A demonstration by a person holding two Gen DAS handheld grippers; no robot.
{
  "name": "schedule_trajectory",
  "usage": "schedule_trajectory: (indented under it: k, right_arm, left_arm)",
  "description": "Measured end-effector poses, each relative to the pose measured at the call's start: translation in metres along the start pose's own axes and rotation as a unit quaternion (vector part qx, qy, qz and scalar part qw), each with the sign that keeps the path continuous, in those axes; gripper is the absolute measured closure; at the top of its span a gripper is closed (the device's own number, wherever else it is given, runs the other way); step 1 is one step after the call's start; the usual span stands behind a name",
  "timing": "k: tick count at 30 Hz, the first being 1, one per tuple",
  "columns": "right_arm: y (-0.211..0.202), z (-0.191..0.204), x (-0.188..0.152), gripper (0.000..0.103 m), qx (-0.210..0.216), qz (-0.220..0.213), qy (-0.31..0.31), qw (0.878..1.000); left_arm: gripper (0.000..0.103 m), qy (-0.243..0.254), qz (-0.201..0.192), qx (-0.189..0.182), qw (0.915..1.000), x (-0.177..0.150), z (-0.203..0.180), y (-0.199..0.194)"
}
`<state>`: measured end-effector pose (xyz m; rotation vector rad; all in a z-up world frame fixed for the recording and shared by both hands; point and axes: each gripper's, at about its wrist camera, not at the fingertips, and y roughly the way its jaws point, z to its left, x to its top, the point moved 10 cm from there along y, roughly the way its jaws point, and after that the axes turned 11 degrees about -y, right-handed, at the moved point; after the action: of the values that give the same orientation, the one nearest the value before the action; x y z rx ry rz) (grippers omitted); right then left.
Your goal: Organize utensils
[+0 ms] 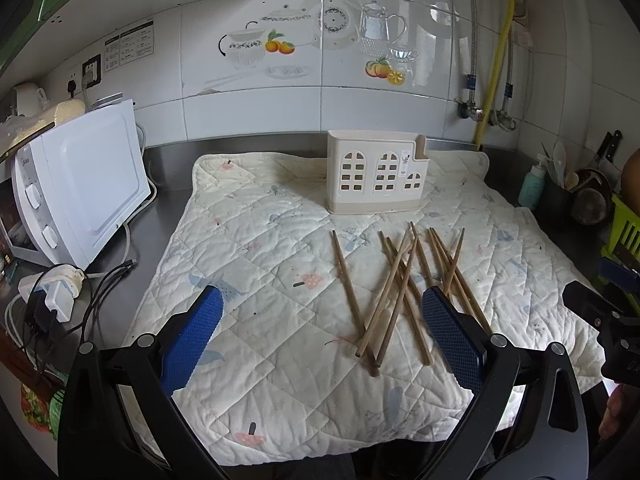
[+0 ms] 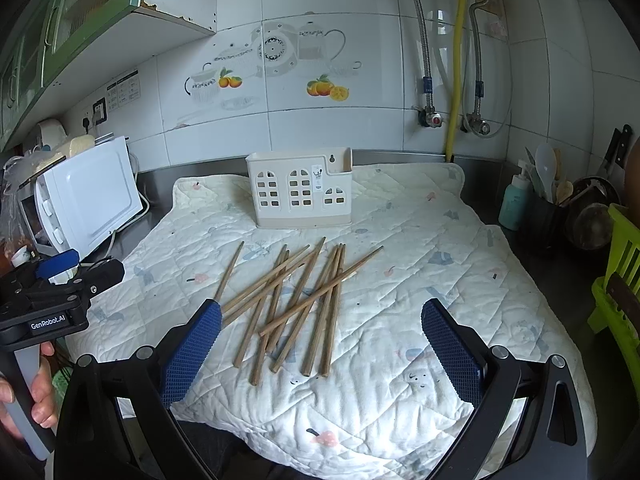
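Several wooden chopsticks [image 1: 400, 292] [image 2: 296, 308] lie crossed in a loose pile on a quilted white mat [image 1: 260, 248] [image 2: 420, 264]. Behind them, near the wall, stands a cream utensil holder [image 1: 376, 172] [image 2: 300, 192] with window-shaped cutouts, upright and seemingly empty. My left gripper [image 1: 320, 332] is open above the mat's front, its right pad over the pile's right side. My right gripper [image 2: 320, 344] is open too, hovering above the near ends of the chopsticks. Neither holds anything. The left gripper's body [image 2: 48, 296] shows at the left edge of the right wrist view, held by a hand.
A white microwave [image 1: 80, 188] [image 2: 88, 196] with plugs and cables [image 1: 60, 292] stands on the steel counter at left. At right are a teal bottle [image 1: 532, 184] [image 2: 514, 200], a dark utensil pot [image 2: 548, 216], pans and a green rack [image 2: 616, 280]. Pipes run down the tiled wall.
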<state>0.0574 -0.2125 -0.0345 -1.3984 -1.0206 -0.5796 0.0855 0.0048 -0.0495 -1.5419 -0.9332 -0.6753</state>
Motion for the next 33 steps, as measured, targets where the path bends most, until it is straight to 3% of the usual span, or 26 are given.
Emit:
schedule_trajectory:
  k: [15, 26, 33]
  right_arm:
    - [0.006, -0.002, -0.003, 0.006, -0.004, 0.003, 0.004, 1.0]
    - [0.015, -0.007, -0.012, 0.006, -0.008, 0.006, 0.01, 1.0]
    - [0.027, -0.003, -0.018, 0.006, -0.002, 0.018, 0.01, 1.0]
  left_arm:
    - [0.005, 0.004, -0.011, -0.015, 0.9998, 0.002, 0.007, 0.002]
    - [0.038, 0.035, 0.008, -0.067, 0.9971, -0.017, -0.005, 0.02]
    - [0.041, 0.071, 0.041, -0.098, 0.9918, -0.048, -0.021, 0.046]
